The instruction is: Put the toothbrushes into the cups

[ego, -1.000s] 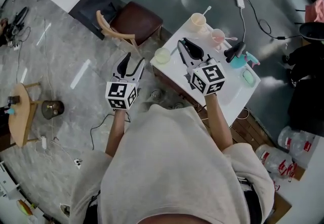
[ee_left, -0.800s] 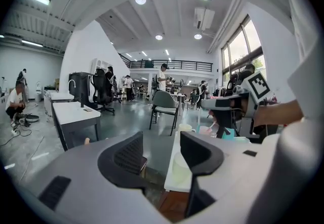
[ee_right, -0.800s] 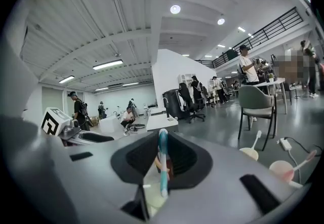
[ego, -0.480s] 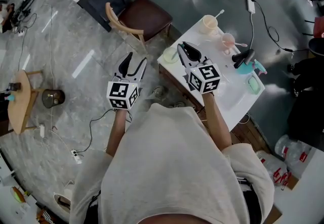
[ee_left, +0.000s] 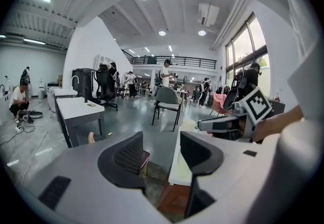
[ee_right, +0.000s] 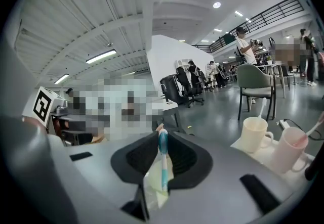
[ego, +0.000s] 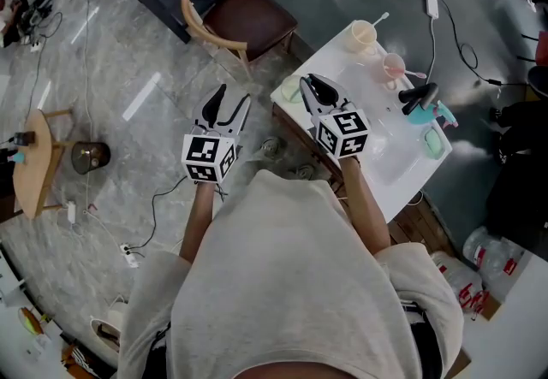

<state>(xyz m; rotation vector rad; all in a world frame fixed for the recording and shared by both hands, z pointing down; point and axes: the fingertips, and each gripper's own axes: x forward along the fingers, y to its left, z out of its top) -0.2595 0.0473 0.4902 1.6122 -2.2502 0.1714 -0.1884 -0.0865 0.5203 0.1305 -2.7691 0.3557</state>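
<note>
A: Grey polished floor, and a small white table (ego: 387, 156) in the upper right of the head view. Where's the brush?

B: The teal-and-white plastic toothbrush (ee_right: 162, 165) stands upright, pinched between the right gripper's (ee_right: 162, 142) jaws.

A: And its target?

B: The pale green plastic cup (ego: 291, 91) sits at the table's left corner, just under those tips. I'd judge it a straight lowering. The left gripper (ego: 227, 103) is further off, at left over the floor, its jaws apart and empty.
</note>
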